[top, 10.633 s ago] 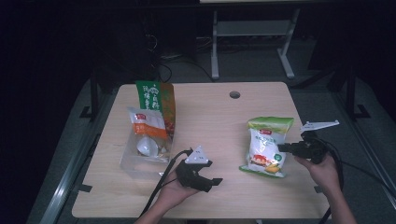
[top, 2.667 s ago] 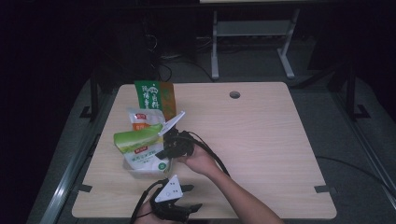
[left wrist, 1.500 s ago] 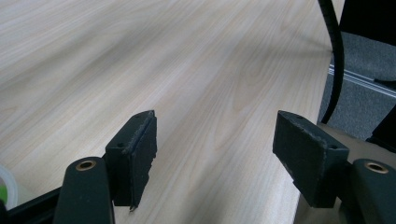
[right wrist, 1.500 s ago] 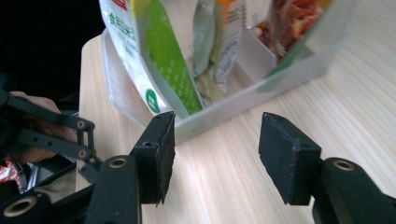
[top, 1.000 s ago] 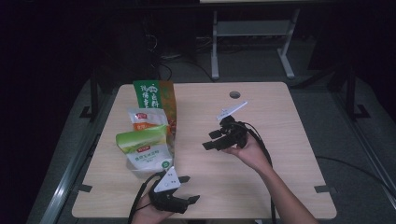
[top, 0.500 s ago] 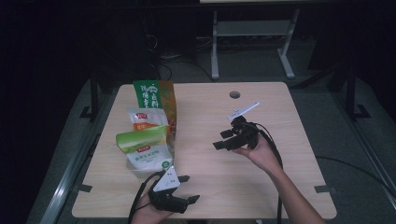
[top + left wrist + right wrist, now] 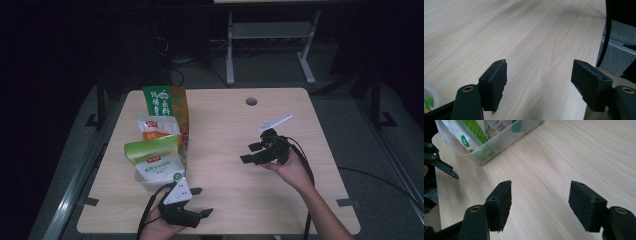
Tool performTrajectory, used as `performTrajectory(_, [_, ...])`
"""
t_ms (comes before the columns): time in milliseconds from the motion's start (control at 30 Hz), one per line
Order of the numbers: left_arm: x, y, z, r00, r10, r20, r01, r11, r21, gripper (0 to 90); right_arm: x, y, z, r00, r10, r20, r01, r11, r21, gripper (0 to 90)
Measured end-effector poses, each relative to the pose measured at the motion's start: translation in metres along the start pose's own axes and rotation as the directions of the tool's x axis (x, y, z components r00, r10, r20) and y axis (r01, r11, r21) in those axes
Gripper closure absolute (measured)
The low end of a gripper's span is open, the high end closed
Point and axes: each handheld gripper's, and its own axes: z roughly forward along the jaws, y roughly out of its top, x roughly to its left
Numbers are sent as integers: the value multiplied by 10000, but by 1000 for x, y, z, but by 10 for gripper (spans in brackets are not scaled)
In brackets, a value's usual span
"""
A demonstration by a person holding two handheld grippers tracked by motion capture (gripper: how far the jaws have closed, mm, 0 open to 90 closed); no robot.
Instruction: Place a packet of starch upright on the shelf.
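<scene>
Both claws empty, snack bags packed in the clear bin at left.

My right claw hovers right of centre in the high view, its jaws wide and just been opening, with bare tabletop between them. My left claw sits at the lower edge, jaws wide and empty. The clear bin holds the green-topped bag, left of centre.

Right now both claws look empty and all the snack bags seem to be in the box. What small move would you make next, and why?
Probably just bring the right claw down to rest near the table's front edge, like the left claw. Its jaws have just been opening with nothing between them, the three bags stand in the clear box, and no loose bag lies on the table.
</scene>
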Motion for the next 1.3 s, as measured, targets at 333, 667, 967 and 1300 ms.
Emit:
performTrajectory(333, [0, 0, 0, 10000, -40, -5, 40, 10000, -12, 283, -10, -24, -11, 9992, 363, 195, -361, 9993, -108, 336])
performTrajectory(667, [1, 0, 1, 10000, -24, -16, 24, 10000, 22, 281, -17, -50, -20, 9969, 724, 317, -718, 9972, -205, 321])
performTrajectory(967, [1, -1, 1, 10000, -24, -41, 24, 10000, -3, 280, -16, -73, -26, 9952, 926, 331, -916, 9953, -299, 313])
performTrajectory(1300, [1, -2, 1, 10000, -23, -14, 23, 10000, 6, 279, -15, -100, -31, 9919, 1147, 554, -1131, 9931, -318, 306])
